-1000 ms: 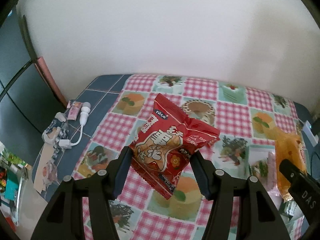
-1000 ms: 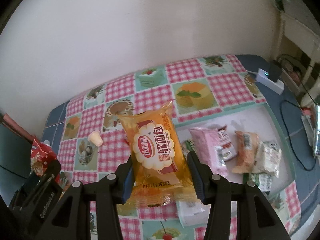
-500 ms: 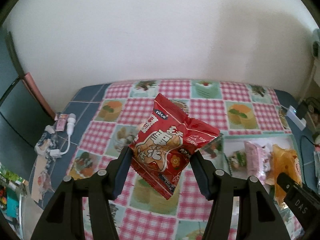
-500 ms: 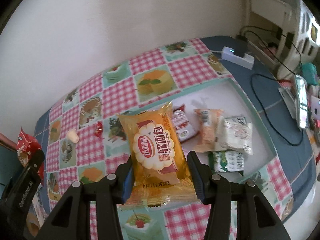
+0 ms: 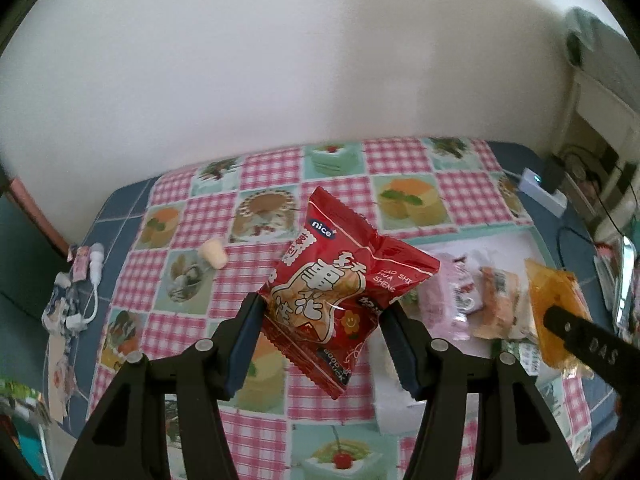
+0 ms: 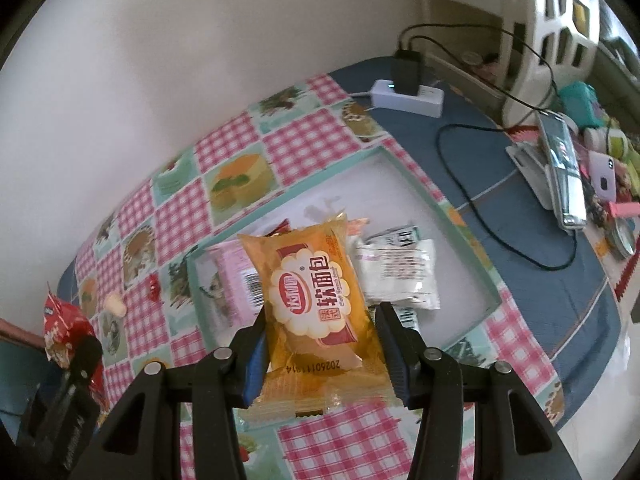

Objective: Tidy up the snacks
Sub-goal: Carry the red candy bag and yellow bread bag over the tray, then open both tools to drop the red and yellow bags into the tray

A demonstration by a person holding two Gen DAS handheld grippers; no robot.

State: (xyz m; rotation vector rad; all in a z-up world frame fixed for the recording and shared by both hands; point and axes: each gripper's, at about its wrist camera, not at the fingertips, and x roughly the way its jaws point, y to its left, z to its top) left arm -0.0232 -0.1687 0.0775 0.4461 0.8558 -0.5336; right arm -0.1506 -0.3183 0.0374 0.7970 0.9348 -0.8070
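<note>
Grippers both clamped on packets, left gripper (image 5: 320,340) on red snack bag (image 5: 340,292), right gripper (image 6: 322,344) on yellow bread pack (image 6: 316,300), presumably bound for the white tray (image 6: 420,200) at frame centre.

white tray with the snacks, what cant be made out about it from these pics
- Left wrist view: the red packet in the left gripper hides the white tray on its left side.
- Right wrist view: the yellow packet in the right gripper covers the snacks behind it.
- Their labels are too blurred to read.
</note>
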